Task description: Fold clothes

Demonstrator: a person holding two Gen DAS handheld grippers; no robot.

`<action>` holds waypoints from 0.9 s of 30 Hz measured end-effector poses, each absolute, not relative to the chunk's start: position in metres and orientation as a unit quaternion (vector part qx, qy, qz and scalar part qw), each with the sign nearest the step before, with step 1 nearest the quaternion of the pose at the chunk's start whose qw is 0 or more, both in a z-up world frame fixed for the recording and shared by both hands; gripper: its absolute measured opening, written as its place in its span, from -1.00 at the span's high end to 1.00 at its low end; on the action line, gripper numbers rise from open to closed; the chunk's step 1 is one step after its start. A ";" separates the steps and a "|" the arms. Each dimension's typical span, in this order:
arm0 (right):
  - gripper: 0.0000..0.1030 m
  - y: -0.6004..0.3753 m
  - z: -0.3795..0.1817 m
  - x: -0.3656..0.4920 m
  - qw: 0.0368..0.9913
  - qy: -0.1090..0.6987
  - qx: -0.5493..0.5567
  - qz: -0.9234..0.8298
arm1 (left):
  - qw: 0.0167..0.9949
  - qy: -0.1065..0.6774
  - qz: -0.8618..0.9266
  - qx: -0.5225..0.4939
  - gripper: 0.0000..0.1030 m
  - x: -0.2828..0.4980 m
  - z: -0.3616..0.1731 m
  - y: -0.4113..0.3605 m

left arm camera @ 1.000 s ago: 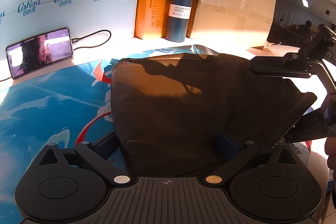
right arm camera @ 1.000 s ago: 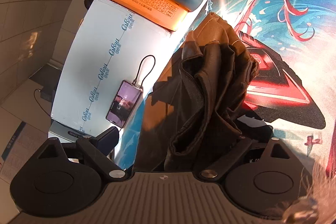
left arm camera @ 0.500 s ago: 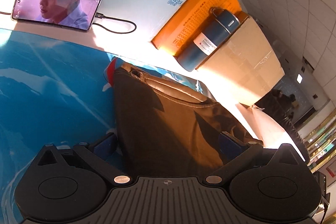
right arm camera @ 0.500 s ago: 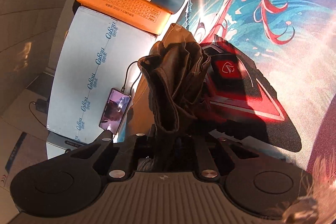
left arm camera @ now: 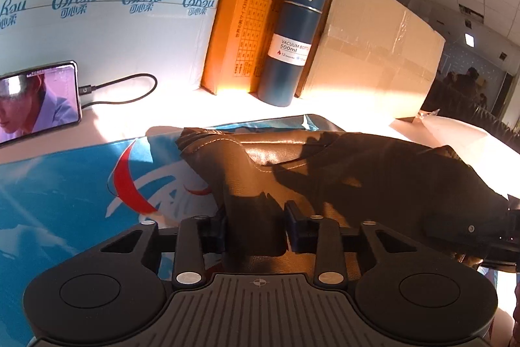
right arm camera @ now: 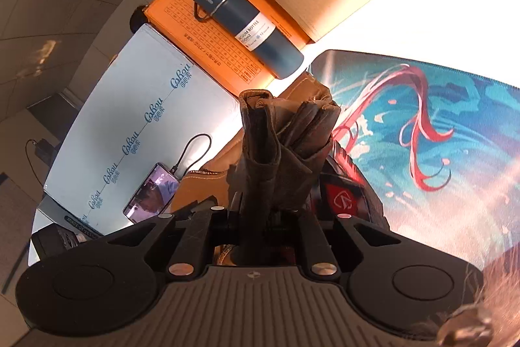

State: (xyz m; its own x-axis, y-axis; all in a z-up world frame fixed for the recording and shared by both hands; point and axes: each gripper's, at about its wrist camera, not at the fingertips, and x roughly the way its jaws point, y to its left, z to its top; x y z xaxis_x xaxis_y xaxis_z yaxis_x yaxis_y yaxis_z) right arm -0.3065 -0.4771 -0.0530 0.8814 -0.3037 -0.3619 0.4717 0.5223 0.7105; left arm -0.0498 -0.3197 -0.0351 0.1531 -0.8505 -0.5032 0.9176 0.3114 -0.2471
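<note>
Both grippers have closed in since a second ago: the left gripper [left arm camera: 255, 225], whose fingers stood wide apart around the brown garment [left arm camera: 325, 171], now pinches a narrow fold of it between its pads, and the right gripper [right arm camera: 256, 217], likewise spread a moment back, is clamped tight on a bunched stack of folds. From the left wrist view the garment lies stretched across the blue printed mat [left arm camera: 65, 191], its stitched leather-look edge catching the sun, its far side in deep shadow running off to the right, where part of the other tool shows at the frame edge. From the right wrist view the gathered layers of the garment [right arm camera: 279, 145] stand up out of the jaws like a fan, over the red-and-teal artwork of the mat [right arm camera: 438, 119]. Behind, a blue vacuum bottle [left arm camera: 292, 41] stands upright against an orange box [left arm camera: 240, 31], a cardboard box [left arm camera: 373, 54] just beside it, and a phone [left arm camera: 35, 100] on its cable leans against a pale blue box [left arm camera: 107, 31].
</note>
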 end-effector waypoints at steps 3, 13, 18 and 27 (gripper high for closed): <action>0.78 -0.483 -0.042 -0.306 0.884 0.077 0.406 -0.217 | 0.752 0.274 -0.598 0.040 0.75 -0.054 -0.027 -0.326; 0.78 -0.523 0.004 -0.308 0.926 -0.002 0.313 -0.212 | 0.744 0.225 -0.629 -0.020 0.81 -0.068 -0.003 -0.384; 0.78 -0.554 0.009 -0.316 0.918 -0.029 0.303 -0.253 | 0.743 0.201 -0.637 -0.042 0.81 -0.085 0.002 -0.427; 0.78 -0.613 -0.010 -0.339 0.906 -0.061 0.281 -0.312 | 0.720 0.244 -0.649 -0.037 0.81 -0.105 -0.016 -0.504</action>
